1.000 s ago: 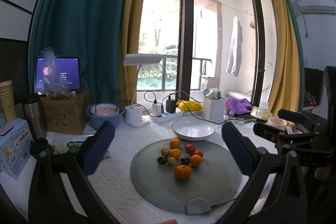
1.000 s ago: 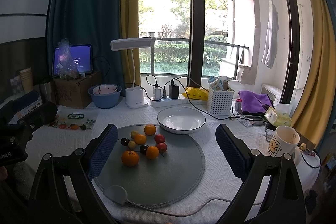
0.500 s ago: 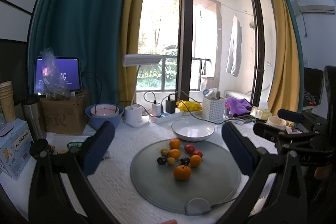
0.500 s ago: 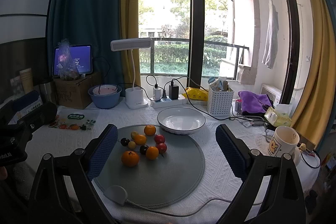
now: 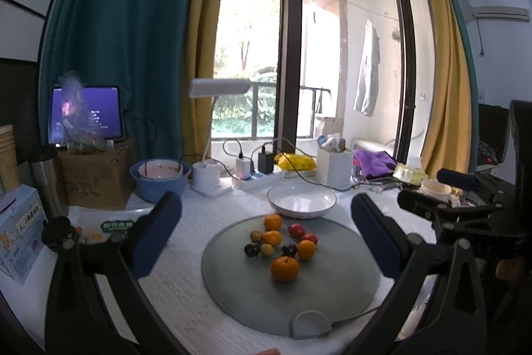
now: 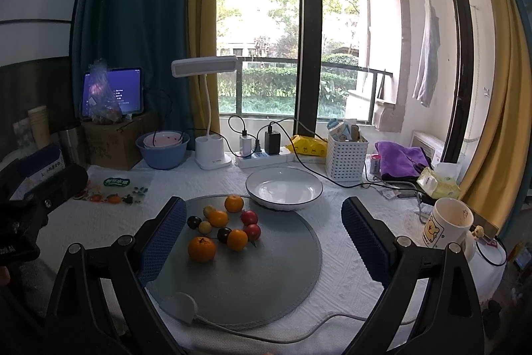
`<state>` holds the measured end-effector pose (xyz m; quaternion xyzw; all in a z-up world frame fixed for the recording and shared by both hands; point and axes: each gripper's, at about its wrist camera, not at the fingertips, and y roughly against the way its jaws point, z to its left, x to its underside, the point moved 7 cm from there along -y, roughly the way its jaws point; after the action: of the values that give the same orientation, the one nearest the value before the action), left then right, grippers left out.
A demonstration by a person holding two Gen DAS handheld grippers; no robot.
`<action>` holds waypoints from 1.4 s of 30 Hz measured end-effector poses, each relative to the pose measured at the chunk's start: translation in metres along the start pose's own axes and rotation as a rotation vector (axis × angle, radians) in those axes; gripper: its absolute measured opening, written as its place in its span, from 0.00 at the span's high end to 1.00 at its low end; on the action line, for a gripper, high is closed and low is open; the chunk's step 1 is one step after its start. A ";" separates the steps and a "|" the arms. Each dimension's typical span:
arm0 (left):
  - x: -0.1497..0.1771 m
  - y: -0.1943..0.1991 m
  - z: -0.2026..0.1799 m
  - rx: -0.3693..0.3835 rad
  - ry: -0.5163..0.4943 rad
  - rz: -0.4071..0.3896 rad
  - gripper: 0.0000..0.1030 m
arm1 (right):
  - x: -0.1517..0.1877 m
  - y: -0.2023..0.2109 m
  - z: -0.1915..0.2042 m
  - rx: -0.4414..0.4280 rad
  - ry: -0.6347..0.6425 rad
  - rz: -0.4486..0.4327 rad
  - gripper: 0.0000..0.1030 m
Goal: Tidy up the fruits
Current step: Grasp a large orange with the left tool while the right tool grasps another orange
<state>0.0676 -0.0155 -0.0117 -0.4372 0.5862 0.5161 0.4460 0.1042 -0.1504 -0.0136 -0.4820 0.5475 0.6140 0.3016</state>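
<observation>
1. Looking through the left wrist view: left gripper (image 5: 266, 223) hanging above the white table (image 5: 186, 288), blue fingers (image 5: 156, 232) spread wide apart, holding nothing.
2. Sitting in a bunch on the round grey mat (image 5: 332, 288): the fruits, with the big orange (image 5: 284, 268) at the near edge of the bunch, small oranges, red ones and dark ones just behind it.
3. Waiting just behind the mat: the white bowl (image 5: 302, 204), looking bare inside.
4. Looking through the right wrist view: right gripper (image 6: 264, 237) also spread wide apart, gripping nothing, hanging over the near side of the mat.
5. Lying left of the mat's middle here: the fruits, with the big orange (image 6: 201, 249) nearest and a red fruit (image 6: 249, 217) closest to the bowl (image 6: 284, 188).
6. Guessing the step: getting ready for picking a first fruit, probably for the bowl.
7. Doing it well: going for a fruit at the edge of the bunch, coming straight down, closing softly, not bumping the round neighbours and sending them rolling.
8. Watching out for the mat's cord (image 6: 299, 330) at the near edge.
</observation>
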 end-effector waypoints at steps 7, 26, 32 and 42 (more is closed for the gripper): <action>0.027 -0.028 -0.001 0.009 0.003 0.096 0.00 | 0.014 -0.022 -0.010 0.008 -0.015 0.045 0.06; 0.123 -0.144 -0.024 0.062 -0.017 0.515 0.15 | 0.076 -0.112 -0.036 -0.046 -0.088 0.277 0.33; 0.138 -0.168 -0.023 0.055 -0.022 0.590 0.22 | 0.085 -0.138 -0.031 -0.101 -0.081 0.326 0.35; 0.147 -0.187 -0.025 0.115 -0.019 0.657 0.55 | 0.093 -0.168 -0.018 -0.167 -0.066 0.386 0.42</action>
<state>0.2155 -0.0644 -0.1930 -0.1939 0.7199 0.6024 0.2851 0.2265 -0.1459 -0.1621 -0.3711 0.5668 0.7190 0.1553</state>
